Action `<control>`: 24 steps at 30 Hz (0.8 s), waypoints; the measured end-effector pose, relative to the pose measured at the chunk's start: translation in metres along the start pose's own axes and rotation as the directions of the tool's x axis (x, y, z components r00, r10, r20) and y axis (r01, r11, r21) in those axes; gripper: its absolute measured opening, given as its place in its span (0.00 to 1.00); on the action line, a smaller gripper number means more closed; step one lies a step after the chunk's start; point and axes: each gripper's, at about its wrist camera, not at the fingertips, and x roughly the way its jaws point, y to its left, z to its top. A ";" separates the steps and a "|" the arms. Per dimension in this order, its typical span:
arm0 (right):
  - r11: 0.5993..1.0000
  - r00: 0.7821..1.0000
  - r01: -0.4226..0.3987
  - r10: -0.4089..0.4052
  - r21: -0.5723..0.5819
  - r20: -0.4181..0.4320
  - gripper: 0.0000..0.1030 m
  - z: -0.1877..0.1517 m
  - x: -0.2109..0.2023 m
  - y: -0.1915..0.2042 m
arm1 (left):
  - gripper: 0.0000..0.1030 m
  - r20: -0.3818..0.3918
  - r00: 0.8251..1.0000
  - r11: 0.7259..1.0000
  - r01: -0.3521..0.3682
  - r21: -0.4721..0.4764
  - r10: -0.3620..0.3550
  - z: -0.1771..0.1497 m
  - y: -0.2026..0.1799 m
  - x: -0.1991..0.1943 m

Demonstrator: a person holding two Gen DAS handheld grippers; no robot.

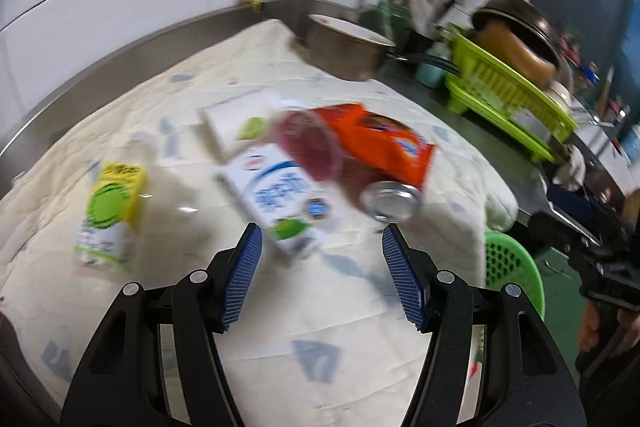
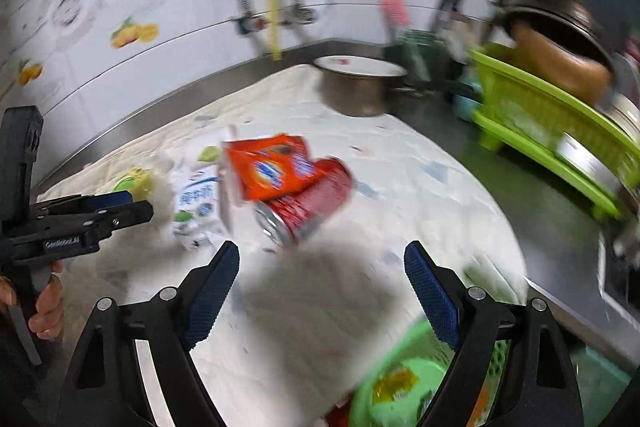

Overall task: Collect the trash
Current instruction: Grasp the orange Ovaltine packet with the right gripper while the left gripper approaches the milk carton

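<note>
Lying loose on a pale cloth [image 1: 120, 307] that covers the desk, the trash sits in a tight cluster, probably so either hand-held gripper can reach it without travelling far. Farthest left, well apart from the rest, is a yellow-green carton [image 1: 110, 211] with bare cloth all round it, so it looks like the easiest piece to take. Next comes a white box [image 1: 236, 125] toward the back edge, then a white and blue carton [image 1: 280, 203] lying flat in front of it. An orange packet [image 1: 380, 147] rests partly on a red can [image 2: 306, 205], whose silver end faces forward; lifting either would likely disturb the other.

The left hand-held gripper [image 1: 320, 279] hovers above the near part of the cloth with its jaws spread wide and nothing between them, the white and blue carton just ahead. The right hand-held gripper [image 2: 320, 295] is likewise wide open and empty, aimed at the can.

A steel pot [image 1: 344, 51] stands by the back right corner, and a green dish rack [image 1: 508, 95] crowds the right side of the desk, so there is little room there. Below the right front corner sits a green basket [image 2: 400, 383] with some wrappers already in it, judged to be the bin. The cloth between the pile and that corner is bare, giving an unobstructed path.
</note>
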 end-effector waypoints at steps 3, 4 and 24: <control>0.996 0.998 -0.057 0.055 -0.067 -0.023 0.80 0.021 0.020 0.012 | 0.61 0.002 1.000 0.999 -0.016 -0.034 0.016 0.000 0.015 -0.003; 0.992 0.996 -0.083 0.080 -0.095 -0.038 0.80 0.030 0.029 0.016 | 0.61 0.002 1.000 0.999 -0.020 -0.043 0.020 -0.001 0.019 -0.004; 0.894 0.919 -0.333 0.238 -0.299 -0.313 0.83 0.091 0.149 0.034 | 0.63 -0.023 1.000 0.991 -0.021 -0.131 0.018 -0.005 0.047 0.009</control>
